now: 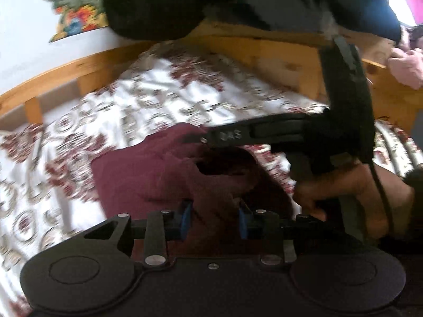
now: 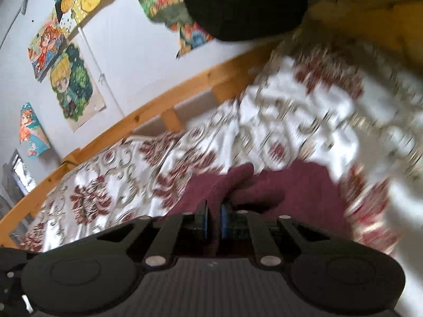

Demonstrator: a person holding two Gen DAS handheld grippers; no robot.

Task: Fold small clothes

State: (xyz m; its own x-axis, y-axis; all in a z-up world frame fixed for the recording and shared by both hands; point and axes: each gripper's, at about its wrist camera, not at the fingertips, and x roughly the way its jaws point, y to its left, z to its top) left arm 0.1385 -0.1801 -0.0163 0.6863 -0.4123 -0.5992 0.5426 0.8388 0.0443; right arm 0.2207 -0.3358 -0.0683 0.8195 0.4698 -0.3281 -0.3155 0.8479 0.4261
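A small maroon garment (image 1: pixel 137 179) lies bunched on a floral bedspread (image 1: pixel 132 97). In the left wrist view my left gripper (image 1: pixel 214 220) has a raised fold of it packed between its blue pads (image 1: pixel 186 219), which press on the cloth. My right gripper (image 1: pixel 193 138) reaches in from the right, held by a hand (image 1: pixel 343 190), and its tips pinch the garment's far edge. In the right wrist view the right gripper (image 2: pixel 214 215) stands nearly closed on a thin fold of the maroon garment (image 2: pixel 304 187). Both views are motion-blurred.
A wooden bed frame (image 1: pixel 79 66) runs along the far side of the bedspread (image 2: pixel 290 111), against a wall with cartoon posters (image 2: pixel 71 84). A dark bundle (image 1: pixel 148 5) hangs at the top of both views. Pink cloth (image 1: pixel 407 66) sits at the far right.
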